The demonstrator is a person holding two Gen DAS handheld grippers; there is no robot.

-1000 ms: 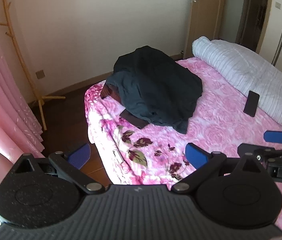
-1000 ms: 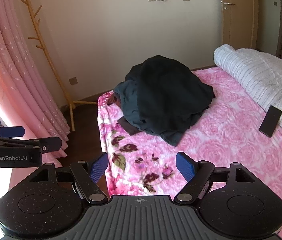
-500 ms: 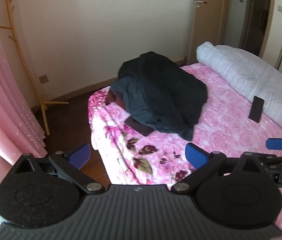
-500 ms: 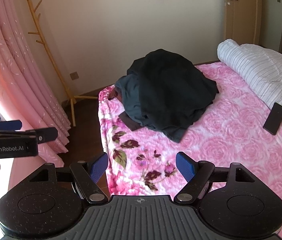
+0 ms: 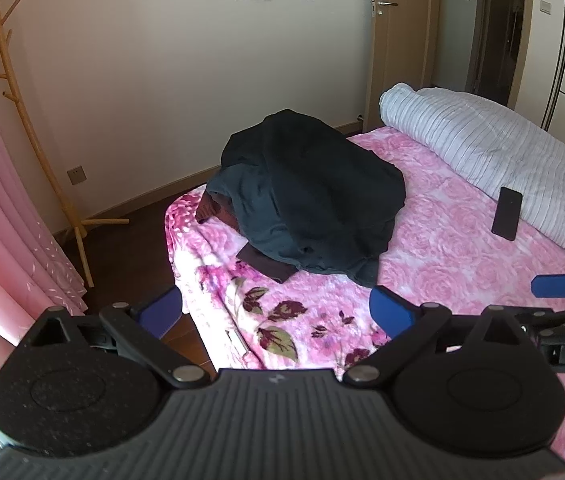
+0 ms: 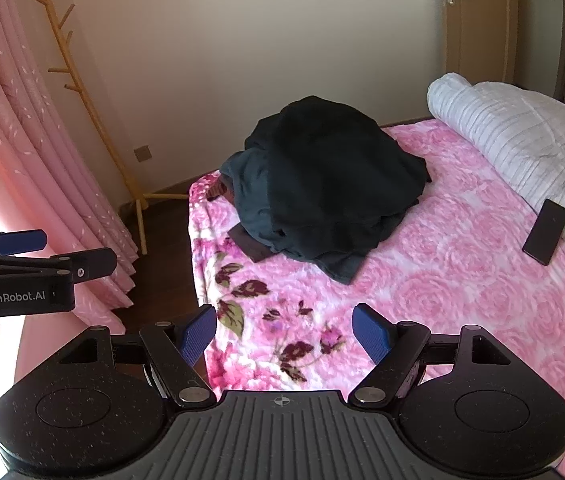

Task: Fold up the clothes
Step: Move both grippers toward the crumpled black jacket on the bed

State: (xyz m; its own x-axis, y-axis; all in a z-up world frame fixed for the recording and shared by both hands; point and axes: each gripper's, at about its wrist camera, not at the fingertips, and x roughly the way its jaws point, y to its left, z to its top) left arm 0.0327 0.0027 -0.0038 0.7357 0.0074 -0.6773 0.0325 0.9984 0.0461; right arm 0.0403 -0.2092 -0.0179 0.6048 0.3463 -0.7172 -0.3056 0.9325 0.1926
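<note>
Clothes pile sits a little lower in view as both grippers wait open

Clothes (image 5: 310,200) lie heaped in a dark mound near the far corner of the bed (image 5: 442,248), unfolded and untouched. Compared with a second ago, the left wrist view has tipped slightly, so the pile sits lower in frame; neither gripper has closed the gap, so folding has not begun. The left gripper (image 5: 278,312) and right gripper (image 6: 284,330) both hover over the near bed edge, fingers spread wide and empty. Open floral bedding lies between them and the pile. A phone (image 6: 545,231) rests beside the rolled quilt (image 6: 522,140), clear of the reach; the bed's left edge drops to the floor close by the heap.
</note>
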